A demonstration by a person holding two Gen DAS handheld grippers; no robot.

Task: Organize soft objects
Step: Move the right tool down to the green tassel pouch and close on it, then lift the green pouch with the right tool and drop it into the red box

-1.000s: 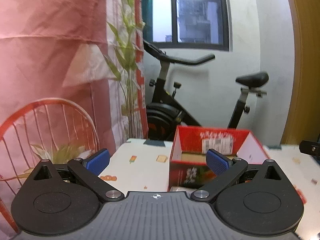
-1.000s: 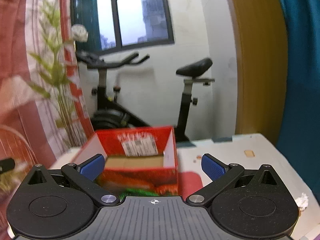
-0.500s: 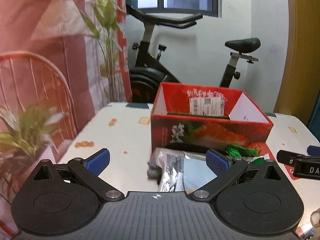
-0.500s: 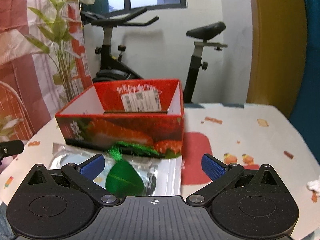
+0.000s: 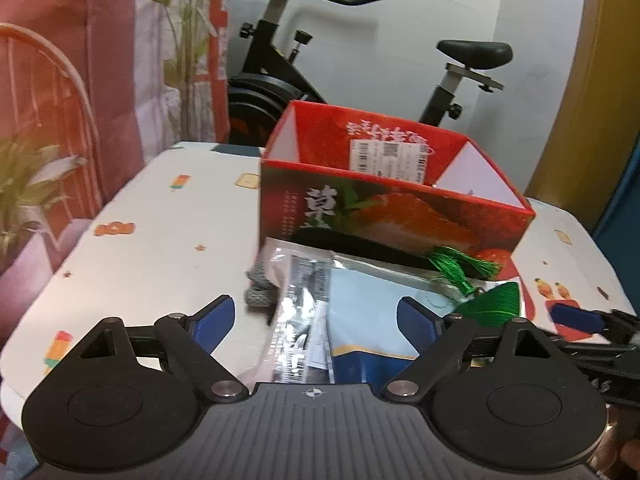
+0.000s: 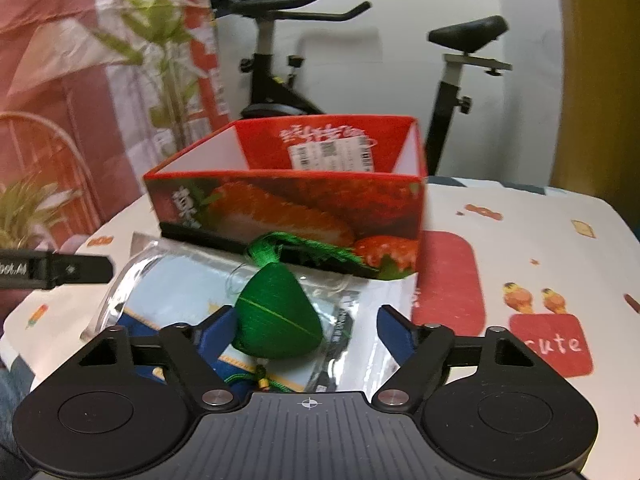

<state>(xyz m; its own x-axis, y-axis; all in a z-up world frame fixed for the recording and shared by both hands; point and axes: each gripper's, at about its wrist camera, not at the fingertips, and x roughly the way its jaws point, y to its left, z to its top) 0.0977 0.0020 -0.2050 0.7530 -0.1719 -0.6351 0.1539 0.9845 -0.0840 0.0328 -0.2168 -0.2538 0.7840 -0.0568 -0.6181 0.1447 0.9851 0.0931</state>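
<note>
An open red box [image 5: 384,208] [image 6: 296,208] stands on the table. In front of it lies a clear plastic package with a blue and white card [image 5: 360,320] [image 6: 180,292]. A green silk dumpling ornament [image 6: 276,316] [image 5: 494,304] with a green tassel [image 5: 460,264] [image 6: 288,244] lies on the package. A grey knitted item [image 5: 260,292] sticks out at the package's left. My left gripper [image 5: 316,318] is open over the package. My right gripper [image 6: 306,324] is open, with the ornament between its fingers, close to the left one.
The table has a white patterned cloth [image 5: 160,232] [image 6: 540,248]. An exercise bike [image 5: 288,64] [image 6: 272,76] stands behind the table. A plant [image 5: 188,40] and a red curtain stand at the left. The right gripper's finger [image 5: 576,320] shows in the left wrist view.
Both grippers have tilted down and moved closer to the table. The package and the ornament now lie between the fingers. Both stay open.
</note>
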